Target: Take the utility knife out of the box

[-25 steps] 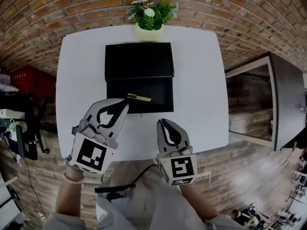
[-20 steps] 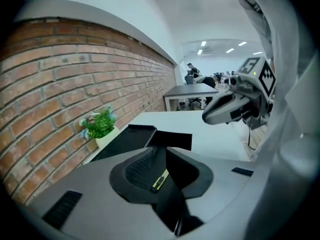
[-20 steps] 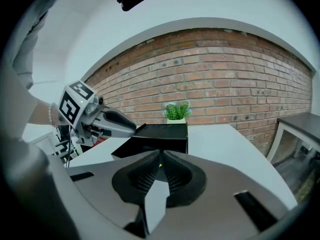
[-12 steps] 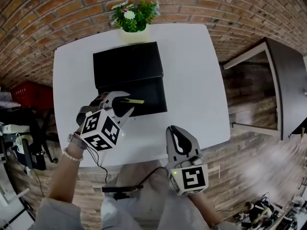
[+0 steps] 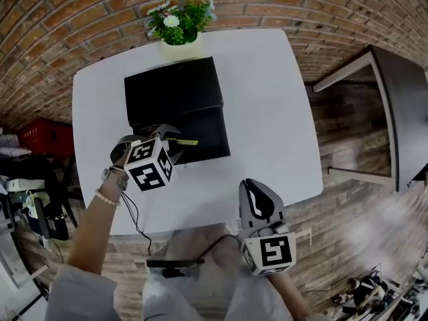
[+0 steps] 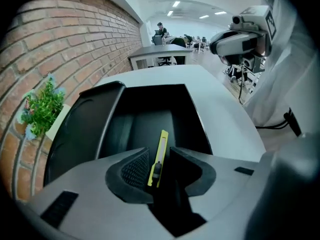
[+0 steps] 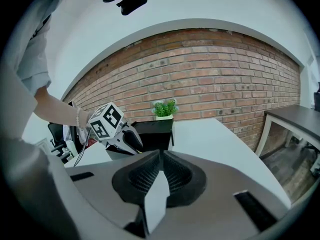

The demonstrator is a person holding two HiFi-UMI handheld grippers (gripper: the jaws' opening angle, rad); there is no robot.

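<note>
One white tabletop (image 5: 267, 112) stands against a brick wall and carries one black box (image 5: 204, 129), which lies open with its lid on the side toward the wall. Two hand-held grippers are in use, one per hand. The left forearm reaches in from the lower left of the head view, a bead bracelet on its wrist. The left hand (image 5: 120, 160) tips the left hand-held gripper (image 5: 171, 141) steeply downward over the near left corner of the box, with the marker cube facing up toward the head camera. Its jaws have just been opening and stand released, wide apart. The left gripper view shows them either side of the knife body with no pad pressing on it. The right hand-held gripper (image 5: 255, 186) is held off the near edge of the tabletop, well apart from the box, and points toward the wall at a shallow downward tilt. Its jaws are clenched tip to tip and nothing sits between them. One potted plant (image 5: 177, 22) stands at the far edge of the tabletop, just beyond the box lid. One yellow utility knife (image 6: 158, 156) lies inside the open tray of the box, near its front left corner, in the gap between the left jaws.
</note>
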